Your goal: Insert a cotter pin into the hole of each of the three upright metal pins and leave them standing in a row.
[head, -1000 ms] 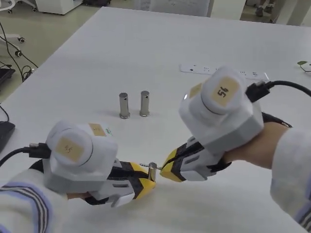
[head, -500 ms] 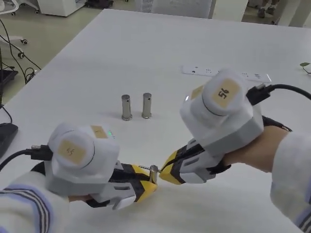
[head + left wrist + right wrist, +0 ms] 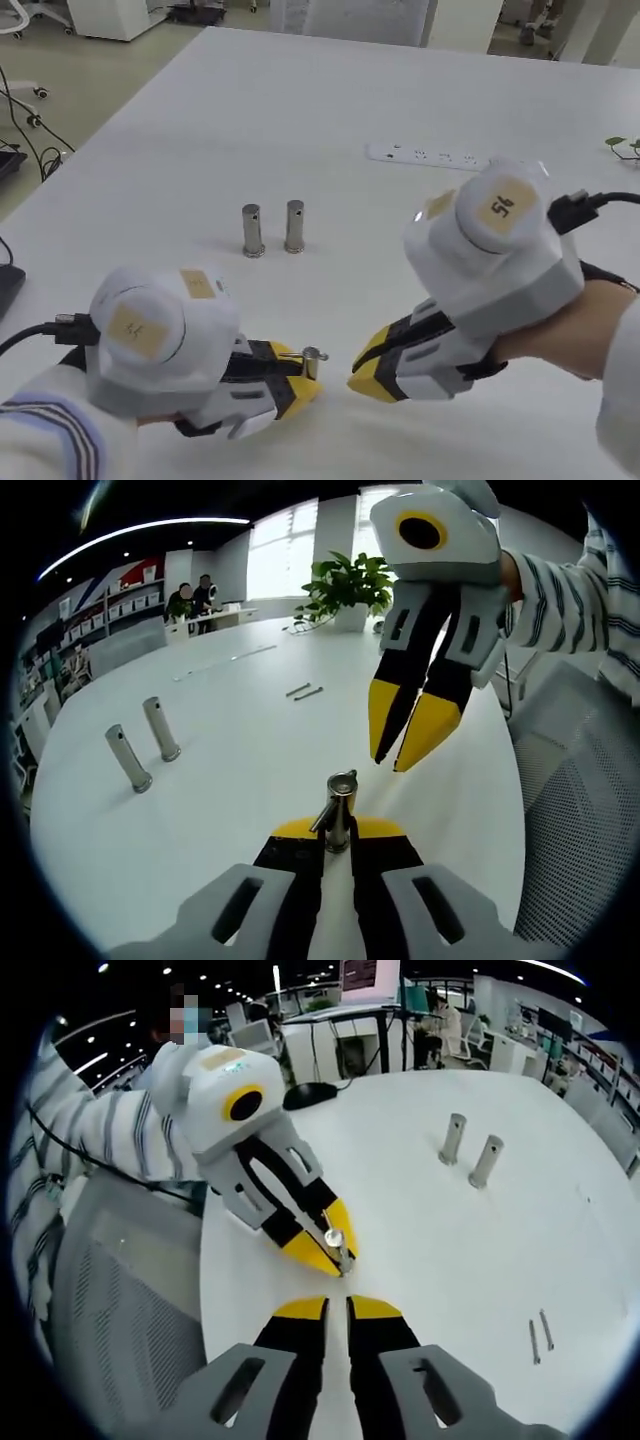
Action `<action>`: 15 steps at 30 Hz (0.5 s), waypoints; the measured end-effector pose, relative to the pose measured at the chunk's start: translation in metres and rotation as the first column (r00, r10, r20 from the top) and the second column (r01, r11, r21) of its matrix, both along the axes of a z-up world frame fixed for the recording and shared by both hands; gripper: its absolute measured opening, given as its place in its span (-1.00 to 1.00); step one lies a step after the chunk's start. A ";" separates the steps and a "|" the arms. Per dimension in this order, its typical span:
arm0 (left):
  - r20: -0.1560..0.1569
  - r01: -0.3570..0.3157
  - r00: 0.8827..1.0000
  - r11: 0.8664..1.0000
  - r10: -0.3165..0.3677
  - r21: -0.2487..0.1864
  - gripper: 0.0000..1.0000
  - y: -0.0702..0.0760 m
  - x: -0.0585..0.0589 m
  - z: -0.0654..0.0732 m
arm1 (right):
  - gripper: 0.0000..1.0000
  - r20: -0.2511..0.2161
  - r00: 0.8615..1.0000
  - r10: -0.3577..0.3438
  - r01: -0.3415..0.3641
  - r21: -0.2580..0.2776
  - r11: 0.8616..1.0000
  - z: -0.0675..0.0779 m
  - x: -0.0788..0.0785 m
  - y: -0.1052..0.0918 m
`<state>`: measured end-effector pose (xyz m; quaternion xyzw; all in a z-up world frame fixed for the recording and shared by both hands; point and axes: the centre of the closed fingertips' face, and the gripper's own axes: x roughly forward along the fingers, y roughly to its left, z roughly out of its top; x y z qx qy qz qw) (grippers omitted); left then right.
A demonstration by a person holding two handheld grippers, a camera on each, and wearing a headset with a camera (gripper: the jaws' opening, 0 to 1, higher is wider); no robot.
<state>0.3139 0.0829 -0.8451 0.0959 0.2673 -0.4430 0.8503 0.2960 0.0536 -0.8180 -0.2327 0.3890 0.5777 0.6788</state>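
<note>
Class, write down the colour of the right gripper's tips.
Yellow, with black behind them. The right gripper shows best in the left gripper view.

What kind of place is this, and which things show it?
Probably an open-plan office or lab: a large white table with a power strip, a potted plant, and a seated person in the background.

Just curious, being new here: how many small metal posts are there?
3. One post and a second post stand side by side mid-table; the third post is clamped by the left gripper, a cotter pin through its top. None seems hidden.
</note>
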 end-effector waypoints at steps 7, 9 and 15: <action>0.023 0.025 0.999 1.000 -0.026 0.006 -0.86 0.000 0.001 0.001 | -0.81 0.003 1.000 -0.023 0.023 -0.002 1.000 0.006 -0.007 -0.016; 0.029 0.038 0.999 0.999 -0.038 0.007 -0.86 0.001 0.001 0.001 | -0.81 0.004 0.999 -0.033 0.033 0.005 0.999 0.009 -0.009 -0.020; 0.042 0.040 0.998 0.999 -0.040 0.000 -0.86 0.003 0.009 0.004 | -0.80 0.001 0.997 -0.074 0.074 0.018 0.997 0.015 -0.015 -0.031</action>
